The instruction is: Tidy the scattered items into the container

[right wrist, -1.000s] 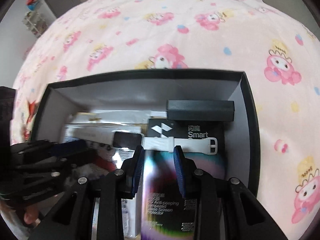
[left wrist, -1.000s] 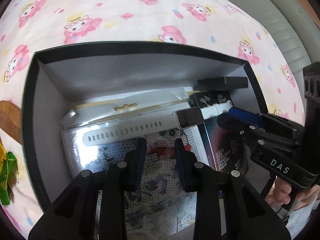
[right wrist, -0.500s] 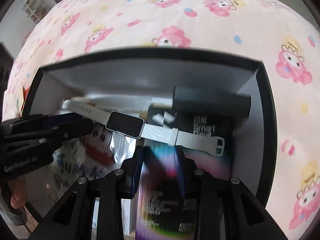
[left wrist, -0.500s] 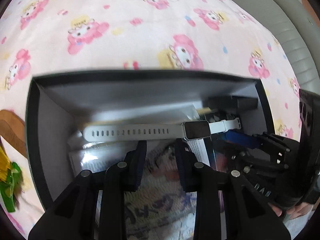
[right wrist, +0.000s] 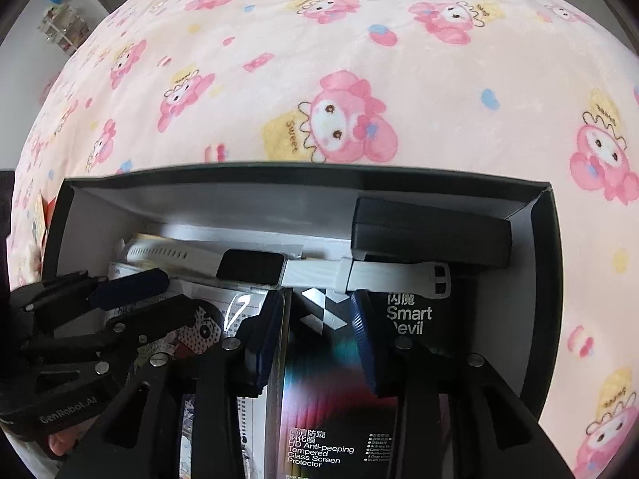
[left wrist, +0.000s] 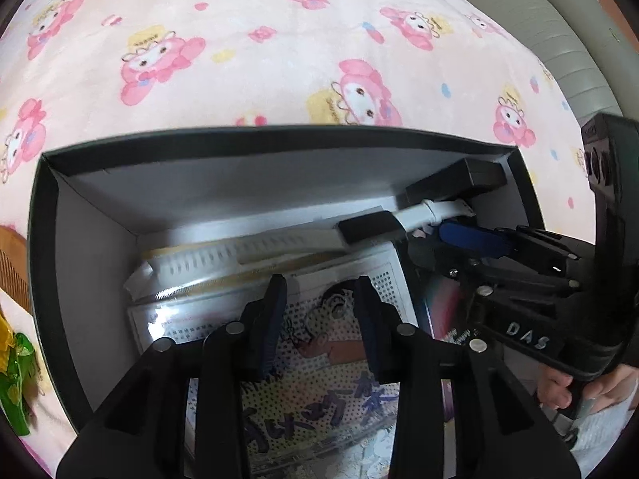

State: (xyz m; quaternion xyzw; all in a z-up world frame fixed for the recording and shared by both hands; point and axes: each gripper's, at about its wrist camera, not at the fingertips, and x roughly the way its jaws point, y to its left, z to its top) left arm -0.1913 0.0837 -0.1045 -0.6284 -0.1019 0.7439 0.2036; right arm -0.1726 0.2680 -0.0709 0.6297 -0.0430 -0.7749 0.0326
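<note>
Inside the black cardboard box, the white-strapped smartwatch lies crosswise at twelve o'clock beyond both grippers, whose empty jaws are opening.

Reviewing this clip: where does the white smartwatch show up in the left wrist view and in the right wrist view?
Left wrist: the white smartwatch lies across the back of the box, above centre, its face right of middle.
Right wrist: it lies across mid-frame, just beyond the fingers, its face left of centre.
Shared landmark: the small black box by the buckle end of the strap.
</note>
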